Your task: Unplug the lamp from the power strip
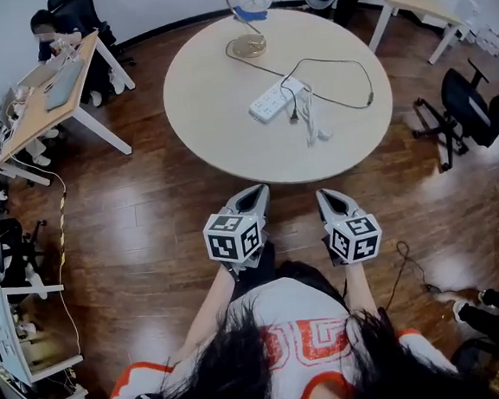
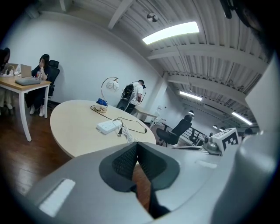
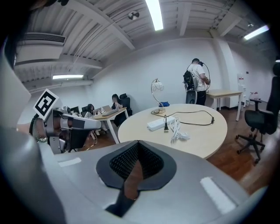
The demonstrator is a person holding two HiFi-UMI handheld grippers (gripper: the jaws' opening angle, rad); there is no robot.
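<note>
Left gripper [image 1: 253,192] and right gripper [image 1: 329,195] hang closed and empty short of the round table [image 1: 218,136], on which lamp [image 1: 249,16] and power strip [image 1: 275,100] rest.

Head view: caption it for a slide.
Left gripper and right gripper, shut, short of round table with lamp and power strip.

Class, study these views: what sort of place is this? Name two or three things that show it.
Probably an open-plan office or lab: a work desk with a laptop on it, a wheeled office chair, and a strip light on the ceiling.
</note>
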